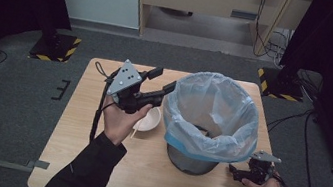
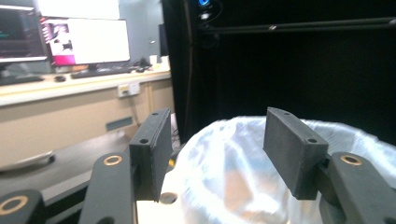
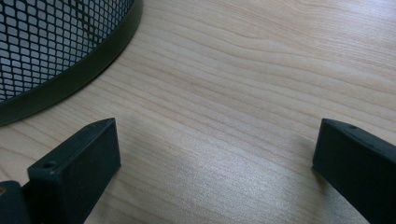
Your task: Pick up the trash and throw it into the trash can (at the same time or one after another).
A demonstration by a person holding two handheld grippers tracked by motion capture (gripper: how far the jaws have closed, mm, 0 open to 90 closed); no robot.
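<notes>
On the left half of the pale wooden counter (image 1: 68, 159), the person's left hand (image 1: 120, 119) is holding the left gripper (image 1: 163, 81) raised above the surface, its jaws standing apart with nothing between them and pointing right toward the bin. Just below and to the right of that hand, a small white shallow bowl (image 1: 150, 119) is sitting on the counter with a thin pale stick (image 1: 134, 131) leaning out of its near left side; what the stick is I cannot tell. Right of the bowl, nearly touching it, a dark wire-mesh waste bin (image 1: 191, 161) lined with a translucent blue-white plastic bag (image 1: 212, 113) is standing upright, the bag's rim folded down over the outside. The left gripper is the nearer one to the bag's left rim, which is lying directly ahead of its jaws in the left gripper view. At the near right, the right gripper (image 1: 239, 173) is resting low by the bin's base, jaws apart and empty, over bare wood.
</notes>
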